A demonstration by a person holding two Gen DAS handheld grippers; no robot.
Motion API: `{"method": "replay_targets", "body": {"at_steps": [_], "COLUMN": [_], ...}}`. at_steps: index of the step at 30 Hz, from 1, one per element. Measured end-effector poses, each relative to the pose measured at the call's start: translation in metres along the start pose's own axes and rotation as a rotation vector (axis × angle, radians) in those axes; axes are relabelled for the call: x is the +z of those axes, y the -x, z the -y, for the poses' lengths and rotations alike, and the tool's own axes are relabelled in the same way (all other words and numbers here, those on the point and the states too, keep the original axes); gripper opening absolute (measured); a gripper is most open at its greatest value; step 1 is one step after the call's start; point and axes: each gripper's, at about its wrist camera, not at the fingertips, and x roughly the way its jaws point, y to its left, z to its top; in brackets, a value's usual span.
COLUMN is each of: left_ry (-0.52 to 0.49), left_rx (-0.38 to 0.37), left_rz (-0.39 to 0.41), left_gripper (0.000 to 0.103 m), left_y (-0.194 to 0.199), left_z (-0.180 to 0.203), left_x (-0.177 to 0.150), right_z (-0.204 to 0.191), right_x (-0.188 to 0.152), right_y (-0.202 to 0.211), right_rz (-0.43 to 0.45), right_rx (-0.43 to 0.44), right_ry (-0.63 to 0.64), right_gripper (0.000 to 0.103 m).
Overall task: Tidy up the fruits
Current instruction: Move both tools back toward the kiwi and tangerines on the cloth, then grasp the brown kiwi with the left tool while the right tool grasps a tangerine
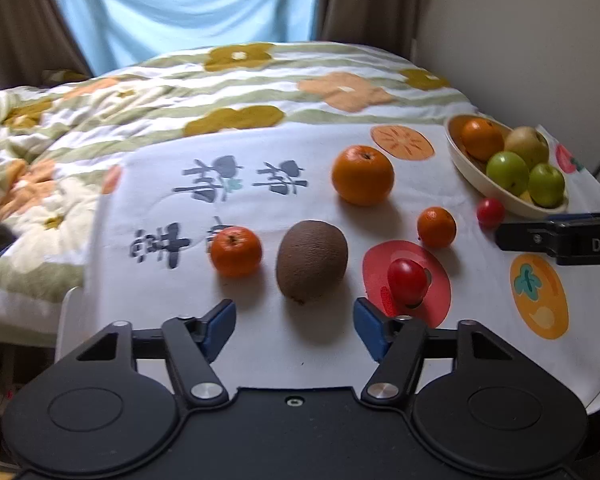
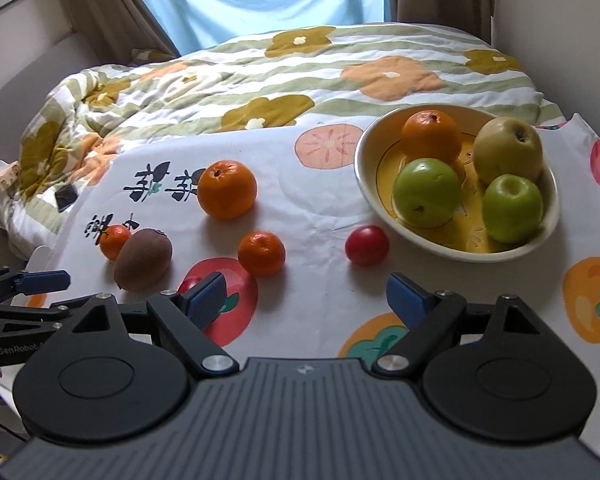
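**Both claws spread over loose fruit, bowl partly filled**

The left gripper hangs over the printed tablecloth with its blue pads apart and nothing between them – the kiwi lies just ahead of the gap, not touched by either pad. A small mandarin sits just left of the kiwi, and a red cherry tomato lies on a red print close to the right pad. Further off rest a large orange and another small mandarin.

The right gripper is spread too, empty, above the cloth. A second red tomato lies ahead of it, slightly toward its right finger, just beside the near rim of the bowl. The bowl holds an orange, two green apples and a yellowish pear – all touching one another. Behind the table lies a flowered quilt
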Motion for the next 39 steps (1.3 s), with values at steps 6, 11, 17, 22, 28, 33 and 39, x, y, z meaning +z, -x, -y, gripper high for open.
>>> {"method": "replay_targets", "body": {"at_steps": [6, 11, 17, 22, 28, 33, 39], "left_ry": [-0.062, -0.112, -0.134, -0.170, -0.193, -0.184, -0.179], "left_rx": [-0.062, -0.081, -0.097, -0.102, -0.102, -0.100, -0.087], "left_rz": [-0.020, -0.021, -0.027, -0.025, -0.019, -0.021, -0.005], "left_gripper": [0.060, 0.059, 0.057, 0.057, 0.054, 0.052, 0.051], "left_y": [-0.024, -0.037, -0.051, -0.059, -0.062, -0.059, -0.052], "left_z": [0.000, 0.003, 0.000, 0.003, 0.004, 0.003, 0.001], "left_x": [0.009, 0.016, 0.025, 0.029, 0.031, 0.031, 0.027], "right_z": [-0.010, -0.015, -0.020, -0.022, -0.024, -0.028, -0.033], "right_x": [0.002, 0.003, 0.005, 0.006, 0.007, 0.009, 0.012], "right_y": [-0.017, -0.028, -0.036, -0.044, -0.049, -0.052, -0.058], "right_rz": [-0.023, -0.035, -0.043, -0.049, -0.056, -0.061, -0.060], "right_rx": [-0.027, -0.047, -0.055, -0.058, -0.056, -0.042, -0.027], "right_ry": [-0.022, -0.034, -0.043, -0.060, -0.062, -0.047, -0.024], "right_gripper": [0.093, 0.089, 0.085, 0.084, 0.081, 0.074, 0.068]}}
